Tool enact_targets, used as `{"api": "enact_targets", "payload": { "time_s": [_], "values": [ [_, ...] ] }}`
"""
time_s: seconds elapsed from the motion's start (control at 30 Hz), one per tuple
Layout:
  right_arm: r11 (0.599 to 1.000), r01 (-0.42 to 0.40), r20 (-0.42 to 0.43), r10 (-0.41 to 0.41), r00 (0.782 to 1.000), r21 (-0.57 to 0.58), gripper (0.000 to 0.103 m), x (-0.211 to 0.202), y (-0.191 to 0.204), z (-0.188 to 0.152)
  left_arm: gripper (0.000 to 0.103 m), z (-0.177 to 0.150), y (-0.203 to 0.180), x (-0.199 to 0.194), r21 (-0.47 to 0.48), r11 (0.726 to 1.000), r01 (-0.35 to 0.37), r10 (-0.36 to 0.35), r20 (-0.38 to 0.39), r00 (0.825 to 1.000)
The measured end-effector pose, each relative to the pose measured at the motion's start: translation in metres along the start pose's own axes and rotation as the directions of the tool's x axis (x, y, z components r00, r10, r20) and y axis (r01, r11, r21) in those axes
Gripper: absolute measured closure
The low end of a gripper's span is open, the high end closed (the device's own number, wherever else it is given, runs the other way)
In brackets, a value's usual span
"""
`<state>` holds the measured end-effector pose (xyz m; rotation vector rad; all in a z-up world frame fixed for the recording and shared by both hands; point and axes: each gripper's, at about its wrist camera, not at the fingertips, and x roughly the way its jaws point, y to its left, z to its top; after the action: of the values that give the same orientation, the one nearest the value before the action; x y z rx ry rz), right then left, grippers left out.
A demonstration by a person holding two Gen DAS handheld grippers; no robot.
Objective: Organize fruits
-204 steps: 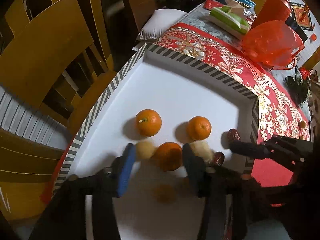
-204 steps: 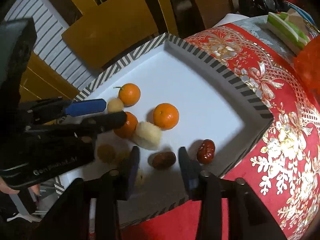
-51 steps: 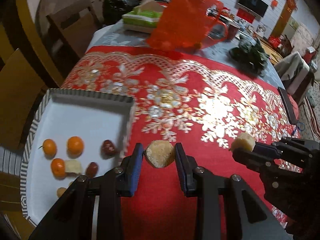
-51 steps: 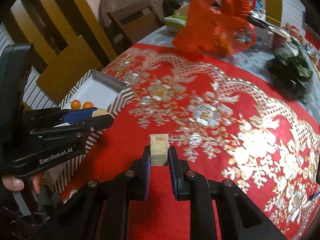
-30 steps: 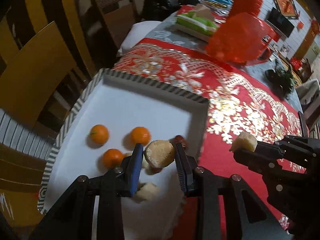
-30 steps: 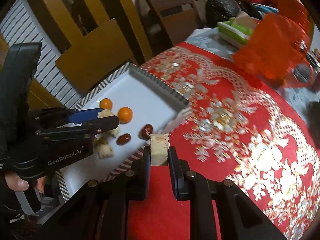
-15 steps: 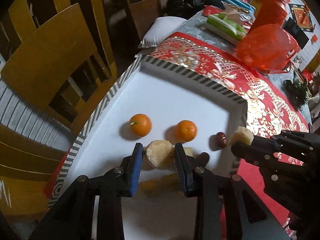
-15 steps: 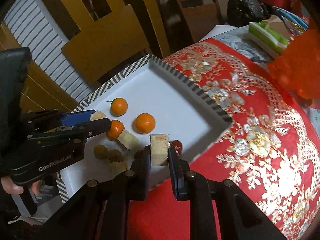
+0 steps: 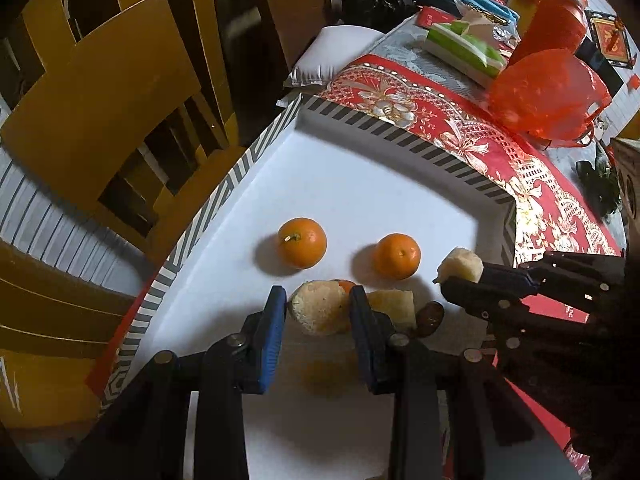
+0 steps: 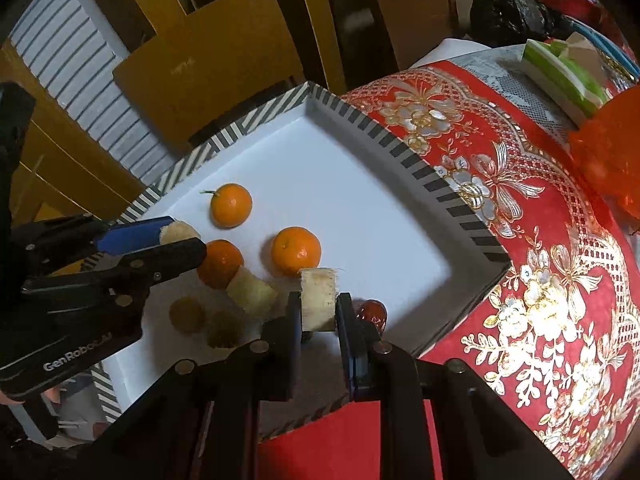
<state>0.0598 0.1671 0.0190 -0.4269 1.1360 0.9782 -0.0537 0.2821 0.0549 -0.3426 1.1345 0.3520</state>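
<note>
A pale, rough-cut fruit chunk [image 9: 320,312] is pinched between the blue-padded fingers of the left gripper [image 9: 318,306], held above the white floor of a tray [image 9: 360,184] with a black-and-white striped rim. In the left wrist view the right gripper [image 9: 452,280] is seen at the right edge, its tips pressed on a second pale piece [image 9: 460,266].

From the right wrist view, that gripper [image 10: 318,304] is shown clamped on a squarish, cream-coloured block [image 10: 318,298], poised over the tray's near corner. The left gripper [image 10: 176,240] enters from the left, the round chunk [image 10: 178,232] just visible between its blue pad and black finger; part of a hand [image 10: 8,398] is glimpsed at the frame's lower left edge.

On the tray [image 10: 400,148] three oranges are laid out: one with a stem [image 10: 231,210] toward the far side, one [image 10: 296,251] nearer the centre, and a third [image 10: 220,258] partly hidden behind the left gripper. Just beside the third orange lies another pale piece [image 10: 250,292]. Two small brownish fruits [image 10: 187,314] sit near it, and a dark red date [image 10: 372,312] is seen just beyond the right gripper's finger.

The tray rests at the corner of a worktop draped in a red cloth [image 10: 520,220] with gold and white floral embroidery. A red plastic bag [image 9: 548,94] and a green-and-white box [image 9: 464,50] stand farther back; wooden chairs [image 9: 100,120] are seen beyond the tray.
</note>
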Motion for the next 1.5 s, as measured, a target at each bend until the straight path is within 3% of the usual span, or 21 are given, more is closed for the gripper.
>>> {"api": "enact_targets", "payload": {
  "time_s": [0.17,0.3,0.43,0.57,0.63,0.8,1.0,1.2,1.37,1.5],
  "values": [
    [1.000,-0.004,-0.007,0.004,1.000,0.003,0.083,0.004,0.001,-0.001,0.071,0.000,0.000,0.001,-0.003,1.000,-0.012,0.012,0.006,1.000],
    [1.000,-0.010,-0.003,0.010,1.000,0.010,0.082,0.001,0.002,-0.003,0.047,0.000,0.001,0.000,-0.007,1.000,-0.025,0.026,0.020,0.999],
    [0.999,-0.027,0.032,0.026,0.999,0.032,0.059,-0.010,0.002,-0.005,0.034,0.001,0.002,-0.003,-0.018,0.999,-0.029,0.030,0.036,0.999],
    [0.999,-0.022,0.077,0.019,0.997,0.036,0.052,-0.024,0.004,-0.008,0.027,0.002,0.002,-0.008,-0.035,0.999,-0.029,0.031,0.067,0.997],
    [0.999,-0.011,0.111,0.006,0.994,0.042,0.043,-0.033,0.004,-0.012,0.023,0.001,0.002,-0.013,-0.045,0.999,-0.029,0.033,0.083,0.996],
    [0.997,-0.011,0.189,-0.005,0.982,0.082,0.035,-0.051,-0.002,-0.023,0.021,-0.002,-0.005,-0.024,-0.020,0.996,-0.087,0.089,0.120,0.989],
    [0.992,-0.011,0.235,-0.019,0.972,0.125,0.027,-0.066,-0.007,-0.039,0.014,-0.007,-0.010,-0.034,-0.030,0.996,-0.087,0.090,0.126,0.988],
    [0.995,0.003,0.238,-0.027,0.971,0.103,0.025,-0.074,-0.005,-0.052,0.014,-0.017,-0.016,-0.045,-0.049,0.995,-0.081,0.088,0.150,0.985],
    [0.995,0.002,0.242,-0.026,0.970,0.099,0.023,-0.079,-0.008,-0.060,0.014,-0.023,-0.024,-0.053,-0.057,0.990,-0.131,0.139,0.161,0.977],
    [0.996,-0.001,0.240,-0.020,0.971,0.087,0.023,-0.083,-0.008,-0.066,0.014,-0.027,-0.026,-0.061,-0.065,0.992,-0.105,0.115,0.182,0.976]
  ]
}}
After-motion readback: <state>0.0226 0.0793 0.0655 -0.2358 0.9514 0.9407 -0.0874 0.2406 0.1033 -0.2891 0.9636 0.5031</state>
